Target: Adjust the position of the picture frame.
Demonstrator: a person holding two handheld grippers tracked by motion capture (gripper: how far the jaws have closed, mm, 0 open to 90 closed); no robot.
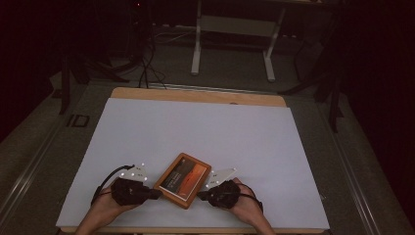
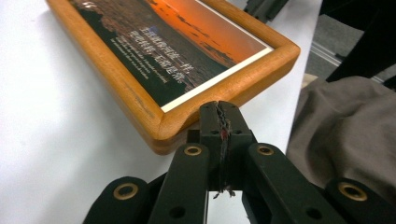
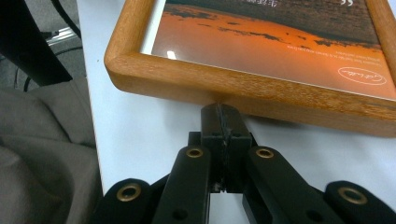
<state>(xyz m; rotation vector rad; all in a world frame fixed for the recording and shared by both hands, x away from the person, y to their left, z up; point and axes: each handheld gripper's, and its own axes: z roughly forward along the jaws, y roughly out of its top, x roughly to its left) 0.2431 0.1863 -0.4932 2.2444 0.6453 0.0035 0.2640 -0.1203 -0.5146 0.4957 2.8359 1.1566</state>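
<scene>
Closed fingers flank a framed picture (image 1: 182, 179) on the bench (image 1: 205, 132).
Left gripper (image 1: 155, 194) and right gripper (image 1: 199, 196) empty; frame likely rigid, glazing fragile: take the wooden edges.

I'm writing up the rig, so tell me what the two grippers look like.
Both the left gripper and right gripper are matte black, with brass-ringed pivots on the jaw arms. Each carries a grey three-cornered plate dotted white on top, and a black cable loops from it. The forearms are bare.
</scene>
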